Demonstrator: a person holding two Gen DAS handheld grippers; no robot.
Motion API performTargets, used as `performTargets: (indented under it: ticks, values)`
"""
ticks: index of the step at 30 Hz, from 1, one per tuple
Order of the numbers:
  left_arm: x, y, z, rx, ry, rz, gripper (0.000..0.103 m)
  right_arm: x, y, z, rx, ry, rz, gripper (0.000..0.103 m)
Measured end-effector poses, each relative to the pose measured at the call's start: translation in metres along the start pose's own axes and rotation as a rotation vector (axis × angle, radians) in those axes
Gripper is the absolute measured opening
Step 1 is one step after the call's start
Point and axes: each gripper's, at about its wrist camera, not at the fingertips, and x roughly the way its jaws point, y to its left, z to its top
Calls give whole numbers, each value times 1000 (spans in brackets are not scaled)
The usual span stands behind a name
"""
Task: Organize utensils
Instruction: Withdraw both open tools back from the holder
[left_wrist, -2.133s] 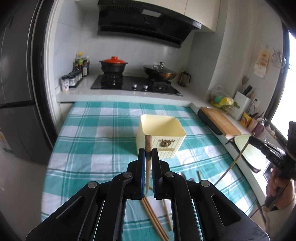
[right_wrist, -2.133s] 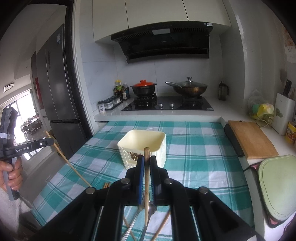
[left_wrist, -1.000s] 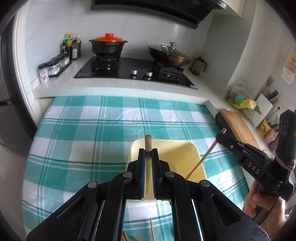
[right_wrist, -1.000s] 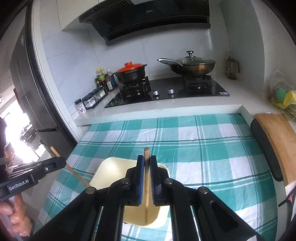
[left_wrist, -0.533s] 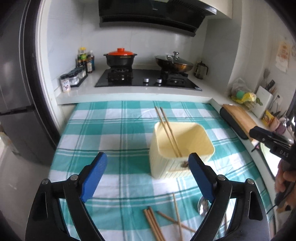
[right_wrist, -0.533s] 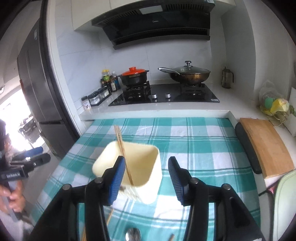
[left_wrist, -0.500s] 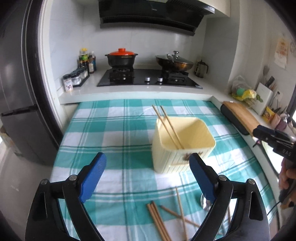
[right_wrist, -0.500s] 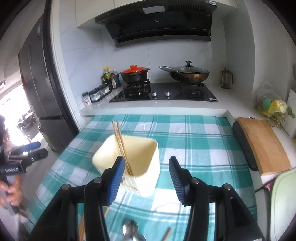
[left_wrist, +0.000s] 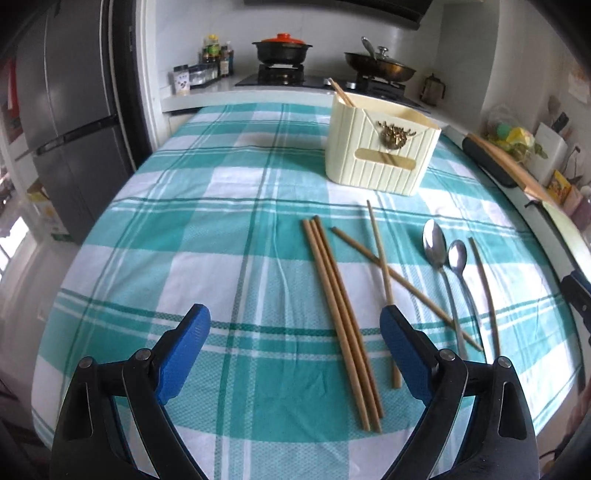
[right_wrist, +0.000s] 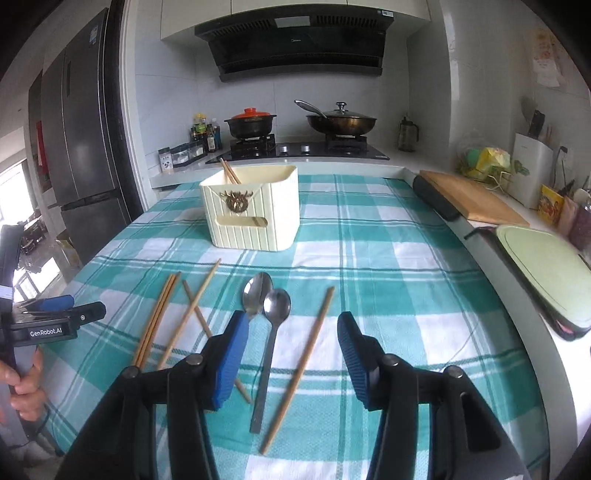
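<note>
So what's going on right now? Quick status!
Both claws, left and right, open, empty. Two chopsticks in the holder; six chopsticks and two spoons on the cloth. Nothing in the way.

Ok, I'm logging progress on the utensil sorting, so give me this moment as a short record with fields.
holder: cream bin on the checked tablecloth
in holder: two chopsticks
loose chopsticks: six
spoons: two, side by side
left gripper: open, empty
right gripper: open, empty, above the spoons
</note>
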Motion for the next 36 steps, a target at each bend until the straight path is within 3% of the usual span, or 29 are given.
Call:
performTargets:
  ticks: [4,14,36]
  values:
    - [3,-6,-8,36,4,30,94,2,3,-15,-21,-5,-32,51]
    - [-1,-10,-14,55,-14,64,94,12,10,-36,-22,33,-18,51]
    - [2,-13,-20,70,-12,100,94,11,14,-47,-31,65,-19,51]
